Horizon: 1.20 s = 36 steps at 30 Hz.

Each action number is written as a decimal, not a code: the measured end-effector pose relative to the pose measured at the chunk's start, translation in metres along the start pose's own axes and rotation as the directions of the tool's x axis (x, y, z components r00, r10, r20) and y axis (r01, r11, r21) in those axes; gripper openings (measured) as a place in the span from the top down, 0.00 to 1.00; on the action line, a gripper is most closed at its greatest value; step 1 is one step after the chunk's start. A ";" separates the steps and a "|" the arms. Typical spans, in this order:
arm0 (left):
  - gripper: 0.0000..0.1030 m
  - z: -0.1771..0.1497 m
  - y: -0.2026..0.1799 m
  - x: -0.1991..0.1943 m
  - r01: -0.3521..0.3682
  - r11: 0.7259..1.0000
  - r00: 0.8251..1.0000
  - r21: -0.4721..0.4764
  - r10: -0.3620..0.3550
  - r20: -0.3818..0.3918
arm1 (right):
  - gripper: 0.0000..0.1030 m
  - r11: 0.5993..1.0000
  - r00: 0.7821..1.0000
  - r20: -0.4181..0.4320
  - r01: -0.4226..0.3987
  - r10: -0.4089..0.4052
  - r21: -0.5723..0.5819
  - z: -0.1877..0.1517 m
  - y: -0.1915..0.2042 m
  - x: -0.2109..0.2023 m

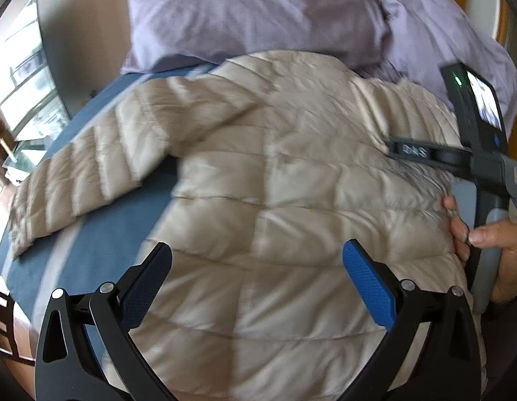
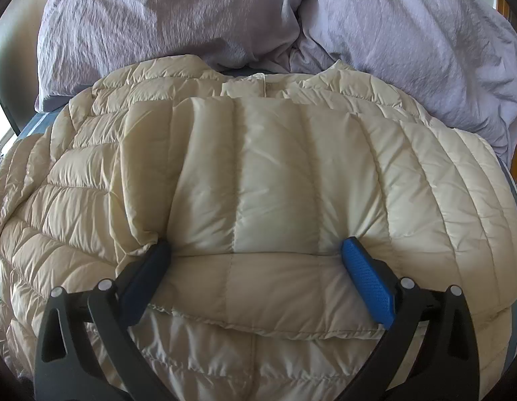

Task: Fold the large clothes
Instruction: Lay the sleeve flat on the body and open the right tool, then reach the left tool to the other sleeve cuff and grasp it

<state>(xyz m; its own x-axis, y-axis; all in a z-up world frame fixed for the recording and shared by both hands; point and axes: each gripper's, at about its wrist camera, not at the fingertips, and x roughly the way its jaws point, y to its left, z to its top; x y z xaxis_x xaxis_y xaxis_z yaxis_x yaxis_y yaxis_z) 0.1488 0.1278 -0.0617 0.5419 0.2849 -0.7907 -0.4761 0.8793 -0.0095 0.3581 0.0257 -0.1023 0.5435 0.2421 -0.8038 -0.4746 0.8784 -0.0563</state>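
A beige quilted puffer jacket (image 1: 275, 167) lies spread on a blue bed sheet (image 1: 124, 234). One sleeve (image 1: 91, 173) stretches out flat to the left. My left gripper (image 1: 256, 245) hovers open over the jacket's lower body with nothing between its fingers. In the right wrist view the jacket (image 2: 74, 200) has its other sleeve (image 2: 275, 183) folded across the chest. My right gripper (image 2: 256, 244) stands wide open astride that sleeve's cuff end, and the fingertips dent the fabric on either side. A hand (image 1: 485, 234) holds the right gripper's handle at the jacket's right edge.
Lilac pillows (image 2: 158, 16) and a bunched lilac duvet (image 2: 425, 67) lie just beyond the jacket's collar. A window (image 1: 27, 83) is on the far left. The bed's edge runs along the lower left in the left wrist view.
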 end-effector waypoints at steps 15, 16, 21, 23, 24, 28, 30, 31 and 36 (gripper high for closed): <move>0.01 -0.005 0.176 -0.018 -0.205 0.931 0.977 -0.301 0.211 -0.015 | 0.02 1.000 1.000 0.004 -0.005 0.005 0.010 -0.001 -0.002 -0.002; 0.01 -0.005 0.190 -0.018 -0.217 0.922 0.975 -0.321 0.221 -0.023 | 0.02 1.000 1.000 0.004 -0.005 0.005 0.010 -0.001 -0.002 -0.002; 0.12 -0.010 0.245 -0.018 -0.261 0.868 0.963 -0.423 0.262 -0.057 | 0.02 1.000 1.000 0.005 -0.005 0.005 0.010 -0.001 -0.002 -0.002; 0.17 -0.012 0.265 -0.015 -0.265 0.843 0.963 -0.468 0.261 -0.075 | 0.02 1.000 1.000 0.005 -0.005 0.005 0.010 -0.001 -0.002 -0.002; 0.20 -0.013 0.272 -0.014 -0.266 0.835 0.962 -0.482 0.259 -0.082 | 0.02 1.000 1.000 0.005 -0.005 0.005 0.010 -0.001 -0.002 -0.002; 0.26 -0.018 0.292 -0.011 -0.266 0.807 0.963 -0.528 0.252 -0.100 | 0.02 1.000 1.000 0.005 -0.005 0.005 0.011 -0.001 -0.002 -0.002; 0.31 -0.021 0.298 -0.009 -0.253 0.796 0.966 -0.550 0.234 -0.107 | 0.02 1.000 1.000 0.005 -0.005 0.005 0.011 -0.001 -0.002 -0.002; 0.33 -0.023 0.301 -0.008 -0.242 0.792 0.969 -0.561 0.221 -0.107 | 0.02 1.000 1.000 0.005 -0.006 0.005 0.011 -0.001 -0.002 -0.002; 0.37 -0.025 0.303 -0.006 -0.222 0.777 0.973 -0.589 0.211 -0.089 | 0.02 1.000 1.000 0.006 -0.006 0.006 0.011 -0.001 -0.002 -0.002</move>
<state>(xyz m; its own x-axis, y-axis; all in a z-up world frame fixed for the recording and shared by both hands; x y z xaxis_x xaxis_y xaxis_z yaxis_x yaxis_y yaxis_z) -0.0161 0.3834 -0.0748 0.3658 0.4290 -0.8260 -0.8981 0.3956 -0.1923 0.3574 0.0232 -0.1011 0.5446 0.2494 -0.8007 -0.4699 0.8815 -0.0450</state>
